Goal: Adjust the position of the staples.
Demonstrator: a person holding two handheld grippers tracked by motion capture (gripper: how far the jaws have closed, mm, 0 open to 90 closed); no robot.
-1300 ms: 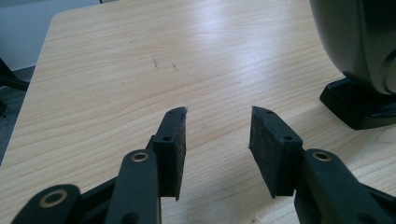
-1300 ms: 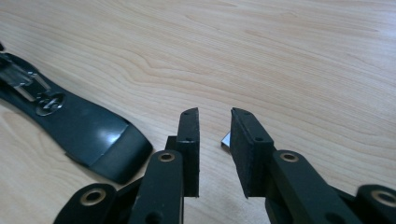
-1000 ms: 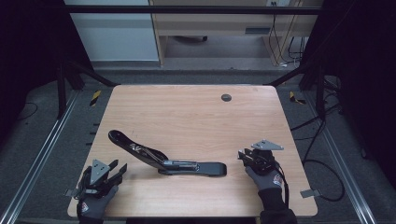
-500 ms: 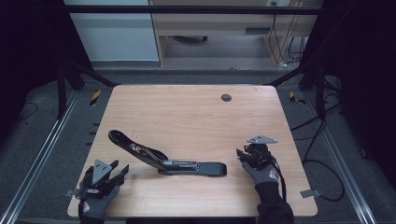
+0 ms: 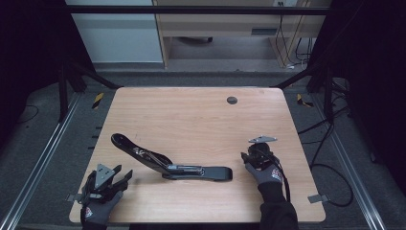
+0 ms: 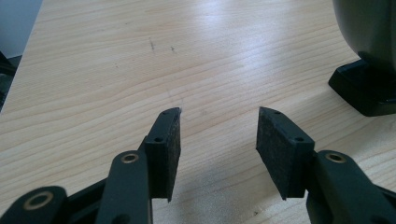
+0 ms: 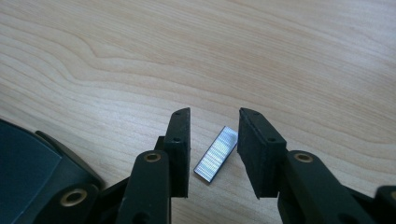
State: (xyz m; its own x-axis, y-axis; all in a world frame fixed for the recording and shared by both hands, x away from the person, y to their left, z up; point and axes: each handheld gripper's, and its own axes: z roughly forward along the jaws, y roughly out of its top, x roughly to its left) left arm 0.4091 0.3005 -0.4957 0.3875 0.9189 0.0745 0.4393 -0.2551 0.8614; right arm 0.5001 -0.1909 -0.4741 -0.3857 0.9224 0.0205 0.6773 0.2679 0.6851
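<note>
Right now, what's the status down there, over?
Right gripper open, jaws either side of the staple strip lying flat on the table. Left gripper open, holding nothing. Opened stapler lies between them. Nothing in the way.

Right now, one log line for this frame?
right tongs: open, straddling staple strip | left tongs: open, idle | stapler: opened flat on table

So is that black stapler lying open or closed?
Open: the stapler has its top arm swung up and back to the left, baring the metal staple channel.
</note>
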